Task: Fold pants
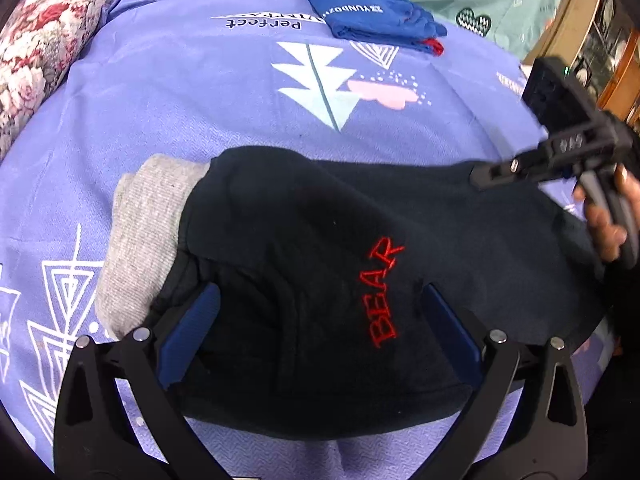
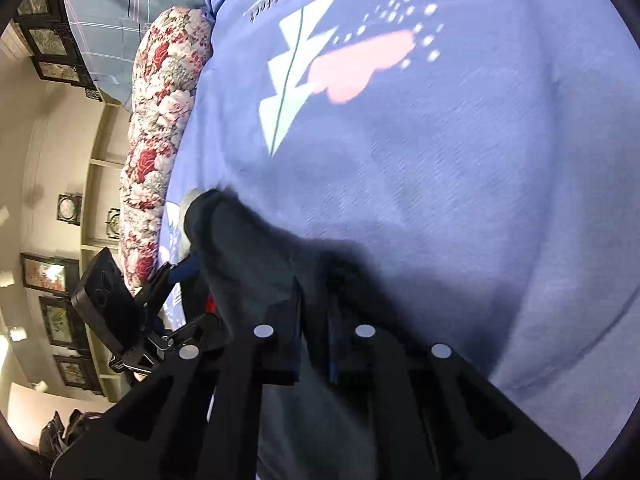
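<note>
Dark navy pants (image 1: 320, 248) with red "BEAR" stitching and grey cuffs (image 1: 144, 232) lie folded in a bundle on the purple bedsheet (image 1: 200, 100). My left gripper (image 1: 320, 336) is open, its blue-padded fingers (image 1: 188, 336) spread on either side of the near part of the bundle. My right gripper (image 1: 484, 178) reaches in from the right at the bundle's far right edge. In the right wrist view the right gripper (image 2: 316, 312) is shut on the dark fabric of the pants (image 2: 248, 248).
A folded blue garment (image 1: 372, 16) lies at the far side of the bed. A floral pillow (image 1: 36, 52) lies along the left edge and shows in the right wrist view (image 2: 160, 120). A wooden cabinet (image 1: 600, 40) stands at the right.
</note>
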Demonstrator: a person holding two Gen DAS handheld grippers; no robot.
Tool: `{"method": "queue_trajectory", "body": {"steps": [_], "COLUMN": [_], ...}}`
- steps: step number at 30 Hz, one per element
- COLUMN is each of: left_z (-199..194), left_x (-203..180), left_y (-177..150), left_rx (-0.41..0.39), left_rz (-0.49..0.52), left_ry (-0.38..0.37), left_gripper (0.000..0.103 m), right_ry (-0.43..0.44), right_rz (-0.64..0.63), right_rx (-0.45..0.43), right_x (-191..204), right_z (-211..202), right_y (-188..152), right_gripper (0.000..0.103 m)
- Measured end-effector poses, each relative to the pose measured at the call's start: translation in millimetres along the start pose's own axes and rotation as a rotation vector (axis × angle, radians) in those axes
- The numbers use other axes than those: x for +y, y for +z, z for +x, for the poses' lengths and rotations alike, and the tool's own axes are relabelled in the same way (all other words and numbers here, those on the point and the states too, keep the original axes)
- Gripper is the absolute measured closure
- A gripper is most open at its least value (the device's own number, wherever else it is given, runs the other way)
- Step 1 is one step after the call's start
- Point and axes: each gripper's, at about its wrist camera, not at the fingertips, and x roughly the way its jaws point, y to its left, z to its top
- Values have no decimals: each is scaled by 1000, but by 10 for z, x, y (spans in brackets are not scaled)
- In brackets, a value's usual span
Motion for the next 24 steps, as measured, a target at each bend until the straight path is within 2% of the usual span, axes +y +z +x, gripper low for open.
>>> {"method": "queue_trajectory", "body": {"steps": [2,4,6,8,10,12,13,15,16,18,19,20,21,22,24], "left_z": [-5,-17,-79,-184,-308,-284,-153,67,32,-28,-28,-37,-49,-55,-63], "left_x": [-3,-8,-49,-130,-233,-316,-325,-224,-195,-101,-78,-61,-61,-61,-52], "left_y": [-10,-23,-52,-70,-76,-70,-72,-73,-57,-43,-55,-65,-68,-77,-92], "left_rx": [6,8,-4,-41,-93,-96,-49,42,26,0,-4,-14,-20,-21,-24], "left_rz": [8,15,32,57,87,121,129,84,69,29,21,15,16,16,10], "left_ry": [10,21,49,53,15,35,68,71,48,-6,-18,-27,-30,-31,-34], "left_gripper": [2,2,2,2,2,2,2,2,2,2,2,2,2,2,2], "right_ry": [-105,-80,-122,-96,-106,-171,-209,-244,-249,-226,-237,-272,-312,-393,-541], "right_rz": [-9,-6,-58,-102,-114,-77,-63,-41,-25,-10,-11,-4,4,27,113], "right_rx": [-104,-130,-154,-143,-131,-113,-111,-166,-193,-284,-352,-412,-457,-515,-611], "right_x": [-28,-9,138,322,394,300,257,128,99,83,79,48,-20,-106,-369], "right_z": [-257,-417,-523,-540,-453,-263,-165,-150,-233,-527,-782,-1015,-1210,-1487,-2036], "right_y": [59,57,-36,-238,-422,-546,-571,-638,-683,-840,-998,-1161,-1306,-1504,-1911], "right_gripper": [92,92,92,84,77,77,77,91,94,91,87,78,74,68,68]}}
